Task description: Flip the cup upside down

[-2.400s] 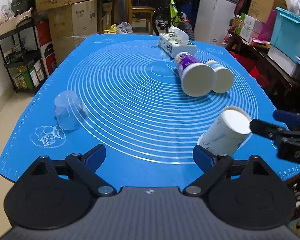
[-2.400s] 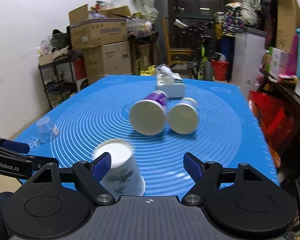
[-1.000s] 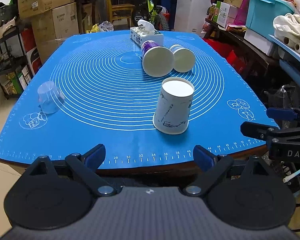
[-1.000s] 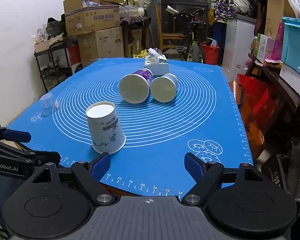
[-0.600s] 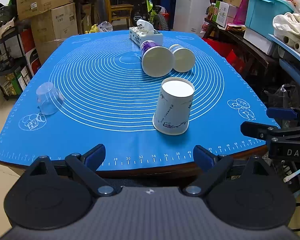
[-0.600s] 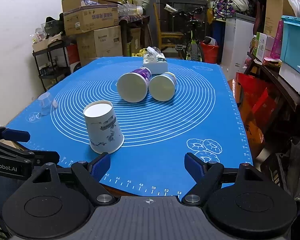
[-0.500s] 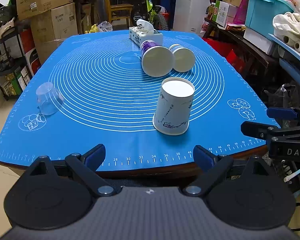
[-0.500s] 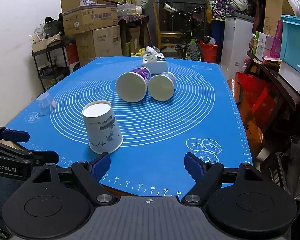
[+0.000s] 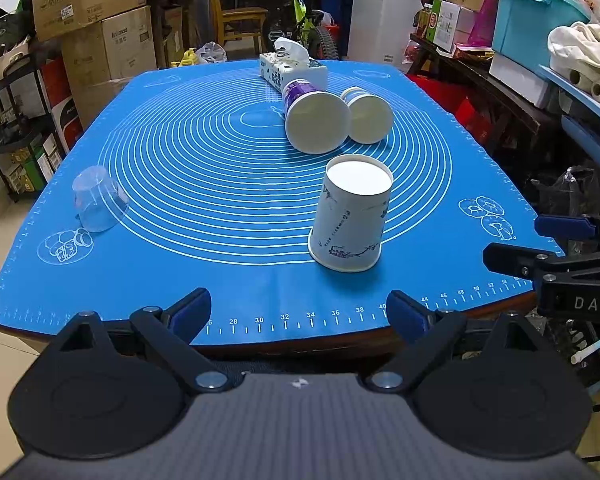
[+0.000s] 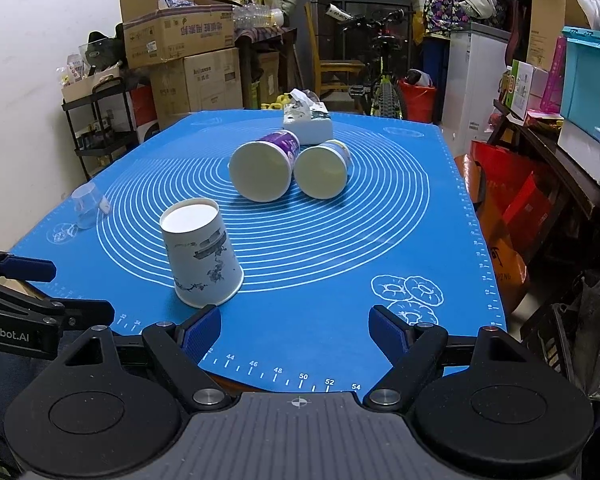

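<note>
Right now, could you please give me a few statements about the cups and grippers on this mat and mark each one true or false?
1. The white paper cup stands mouth-down on the blue mat. True.
2. The right gripper is clamped on that cup. False: it is open and holds nothing.
3. The purple cup and its smaller neighbour stand upright. False: both lie on their sides.
4. The left gripper is open. True.
5. A clear plastic cup sits near the mat's left edge. True.

blue ringed mat covers table | two paper cups lying on sides, purple-banded cup touching smaller cup | tissue box just behind | clear plastic cup inverted near left edge
</note>
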Demonstrator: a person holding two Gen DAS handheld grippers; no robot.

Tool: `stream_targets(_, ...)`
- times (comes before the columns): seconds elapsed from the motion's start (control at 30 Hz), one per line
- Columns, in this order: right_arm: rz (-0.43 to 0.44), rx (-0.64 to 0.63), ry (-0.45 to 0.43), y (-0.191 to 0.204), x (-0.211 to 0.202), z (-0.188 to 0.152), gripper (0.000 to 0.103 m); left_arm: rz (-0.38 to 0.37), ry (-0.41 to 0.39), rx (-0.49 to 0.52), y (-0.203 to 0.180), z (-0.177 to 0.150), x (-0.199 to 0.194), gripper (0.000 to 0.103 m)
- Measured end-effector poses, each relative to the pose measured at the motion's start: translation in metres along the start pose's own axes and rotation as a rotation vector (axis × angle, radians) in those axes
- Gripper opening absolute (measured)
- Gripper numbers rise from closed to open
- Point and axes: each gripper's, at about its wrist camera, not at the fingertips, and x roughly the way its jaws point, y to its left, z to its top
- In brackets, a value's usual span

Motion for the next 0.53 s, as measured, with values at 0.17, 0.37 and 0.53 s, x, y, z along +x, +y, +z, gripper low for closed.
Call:
stream_targets(0.17, 0.000, 0.000, 0.000, -0.0001, 0.0000, 0.0001, 0.084, 0.000, 0.002, -0.001, 0.0007, -0.0003, 0.0011, 0.094)
stream_targets(0.37, 0.002, 0.000, 0.007, -0.0025, 0.0043, -0.0015, 0.084, 0.002, 0.006, 0.001, 0.0021, -0.0005, 0.0041, 0.094)
stream_targets(0.53, 0.004, 0.002, 0.013, -0.0056, 0.0087, -0.0002, 0.084, 0.009, 0.006, 0.013, -0.0011, 0.0004, 0.0087, 0.094)
